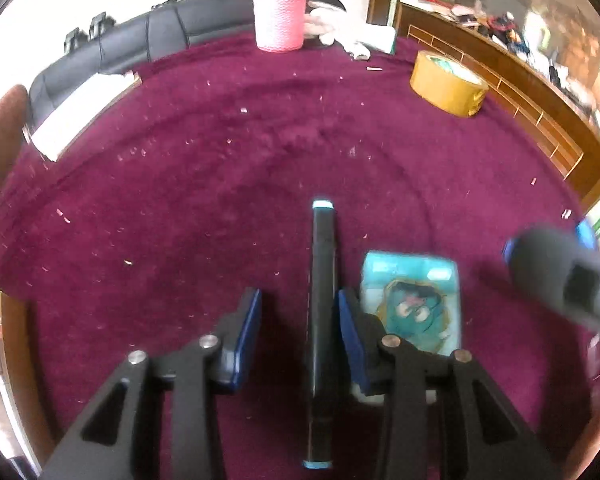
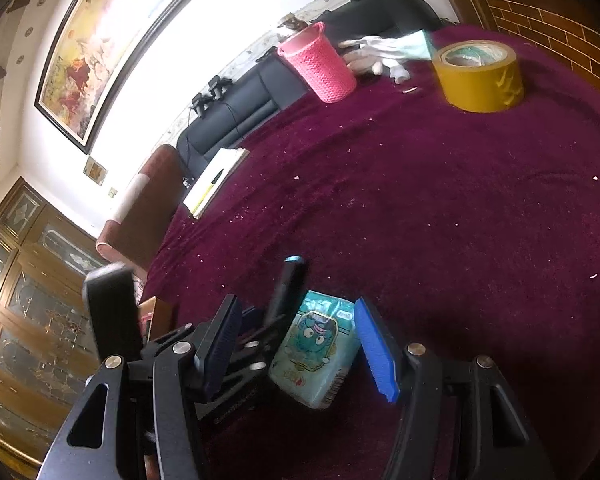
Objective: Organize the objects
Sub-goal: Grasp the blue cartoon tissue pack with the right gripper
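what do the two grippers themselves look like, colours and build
Both are alike: the left gripper and the right gripper have matte black angular linkage arms with triangular cutouts and round silver pivot bolts. Each finger ends in a flat rectangular pad, dark blue on the left gripper and brighter blue with a ribbed face on the right. No cables, markings or sleeves show.

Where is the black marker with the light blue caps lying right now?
In the left wrist view the black marker lies on the maroon cloth between the open left gripper fingers, close beside the teal tissue pack on its right.
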{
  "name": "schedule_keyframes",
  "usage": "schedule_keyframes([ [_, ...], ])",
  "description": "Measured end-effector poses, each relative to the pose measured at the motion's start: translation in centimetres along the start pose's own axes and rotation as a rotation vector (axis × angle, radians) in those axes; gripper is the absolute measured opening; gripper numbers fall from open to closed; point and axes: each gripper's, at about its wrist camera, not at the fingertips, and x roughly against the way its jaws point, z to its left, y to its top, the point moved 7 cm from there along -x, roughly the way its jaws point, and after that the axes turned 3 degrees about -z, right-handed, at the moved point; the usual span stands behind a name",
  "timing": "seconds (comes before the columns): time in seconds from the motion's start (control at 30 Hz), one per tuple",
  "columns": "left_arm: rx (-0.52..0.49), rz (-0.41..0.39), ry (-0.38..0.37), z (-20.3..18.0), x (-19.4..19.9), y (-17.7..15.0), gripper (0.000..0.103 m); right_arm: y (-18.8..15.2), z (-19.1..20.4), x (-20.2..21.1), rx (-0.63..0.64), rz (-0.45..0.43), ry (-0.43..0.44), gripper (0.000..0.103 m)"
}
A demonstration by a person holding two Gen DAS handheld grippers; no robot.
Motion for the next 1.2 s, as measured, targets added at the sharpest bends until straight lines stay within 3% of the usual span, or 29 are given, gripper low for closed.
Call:
schedule_keyframes([
  [0.07, 0.018, -0.019, 0.017, 0.8, 0.6, -0.6, 0.015, -0.2, -0.2, -0.2, 0.031, 0.009, -0.054, 0.065],
  [0.1, 0.048, -0.021, 0.029, 1.6, 1.0, -1.1, 0.014, -0.3, -0.3, -0.4, 0.042, 0.018, -0.076, 0.066],
  [0.17, 0.136, -0.027, 0.077, 3.8, 2.1, -2.6, 0.014, -0.9, -0.6, -1.1, 0.063, 0.048, -0.136, 0.070],
  [0.3, 0.253, -0.069, 0.093, 6.5, 4.0, -4.8, 0.014, -2.3, -0.3, -2.6, 0.118, 0.095, -0.196, 0.072],
  [0.5, 0.252, -0.086, 0.102, 7.1, 3.8, -4.9, 0.014, -3.8, 1.4, -5.5, 0.279, 0.092, -0.338, 0.080],
  [0.6, 0.242, -0.087, 0.092, 6.9, 4.0, -5.0, 0.014, -4.3, 2.0, -6.4, 0.409, 0.078, -0.418, 0.078],
  [0.63, 0.238, -0.088, 0.093, 6.9, 4.1, -5.1, 0.014, -4.3, 1.9, -6.1, 0.416, 0.073, -0.420, 0.075],
  [0.67, 0.237, -0.089, 0.094, 6.8, 4.1, -5.1, 0.014, -4.2, 1.7, -5.8, 0.419, 0.073, -0.422, 0.060],
  [0.8, 0.242, -0.096, 0.083, 6.7, 4.1, -5.0, 0.014, -3.3, 0.6, -4.1, 0.342, 0.076, -0.331, 0.047],
  [1.03, 0.274, -0.164, 0.040, 6.7, 5.5, -4.5, 0.014, -2.9, 2.5, -2.6, 0.317, 0.014, -0.228, 0.047],
  [1.2, 0.283, -0.169, 0.040, 6.9, 5.5, -4.4, 0.014, -2.9, 4.1, -2.3, 0.342, -0.012, -0.174, 0.047],
])
